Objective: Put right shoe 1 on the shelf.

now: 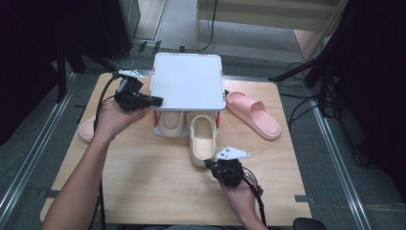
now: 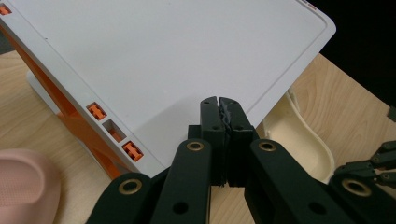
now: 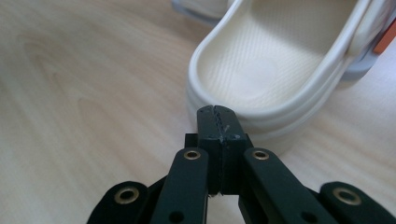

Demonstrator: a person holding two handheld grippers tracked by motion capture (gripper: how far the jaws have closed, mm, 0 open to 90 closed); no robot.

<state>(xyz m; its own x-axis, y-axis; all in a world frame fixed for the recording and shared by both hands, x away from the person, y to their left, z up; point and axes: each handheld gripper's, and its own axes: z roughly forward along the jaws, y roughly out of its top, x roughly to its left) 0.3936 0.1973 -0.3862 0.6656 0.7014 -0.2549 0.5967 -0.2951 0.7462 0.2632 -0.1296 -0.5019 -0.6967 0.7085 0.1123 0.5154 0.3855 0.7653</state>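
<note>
the cream slipper point(image 1: 203, 138) lies half under the front of the white shoe rack point(image 1: 188, 81), heel outward. it looks light, soft foam and slightly springy; the raised heel rim suits gripping. the right gripper point(image 3: 217, 110) sits clenched and empty against that heel; the left gripper point(image 2: 218, 101) rests clenched on the rack's top.

We are looking down on a light wooden table point(image 1: 143, 191) carrying a white low rack with orange legs point(image 1: 188, 81) at centre top. Our left gripper point(image 1: 155, 101) is resting its tip against that rack's left edge. Our right gripper point(image 1: 209, 163), lower centre, is sitting at the heel of a cream foam slipper point(image 1: 203, 139) that is poking out from under the rack, beside a second cream slipper point(image 1: 170, 122). A pink slipper point(image 1: 253, 114) is lying at right, another pink one point(image 1: 87, 129) at far left.
</note>
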